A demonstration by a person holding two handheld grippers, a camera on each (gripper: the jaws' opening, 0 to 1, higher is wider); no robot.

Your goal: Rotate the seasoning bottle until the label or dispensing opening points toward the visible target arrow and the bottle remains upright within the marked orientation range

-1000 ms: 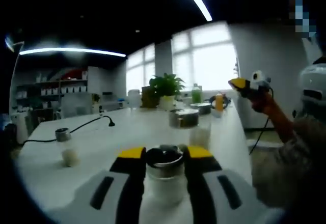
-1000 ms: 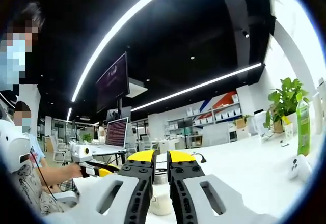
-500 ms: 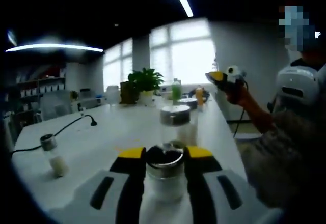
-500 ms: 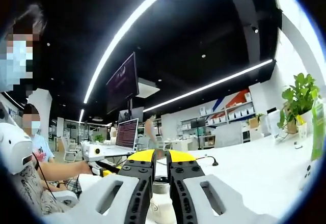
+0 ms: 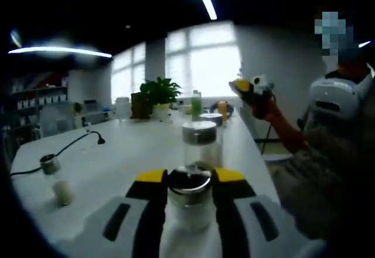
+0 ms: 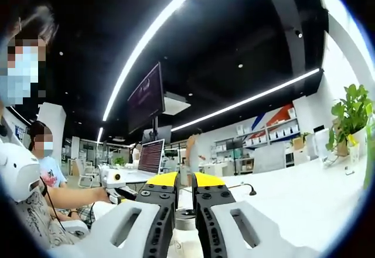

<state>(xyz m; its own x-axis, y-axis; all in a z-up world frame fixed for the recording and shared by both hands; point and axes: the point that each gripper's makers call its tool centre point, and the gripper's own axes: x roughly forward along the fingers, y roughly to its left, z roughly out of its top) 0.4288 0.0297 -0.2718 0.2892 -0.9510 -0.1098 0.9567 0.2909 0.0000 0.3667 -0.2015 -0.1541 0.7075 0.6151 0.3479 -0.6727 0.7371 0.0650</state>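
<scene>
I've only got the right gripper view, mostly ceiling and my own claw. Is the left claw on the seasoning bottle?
Observer: Yes. In the left gripper view, the left claw has its jaws closed on the seasoning bottle, metal cap on top, white contents.
Operator: Anything close to it?
Observer: A second capped bottle stands just beyond it on the white table.
Operator: And further off?
Observer: A third small bottle sits at the far left of that view, beside a black cable.
</scene>
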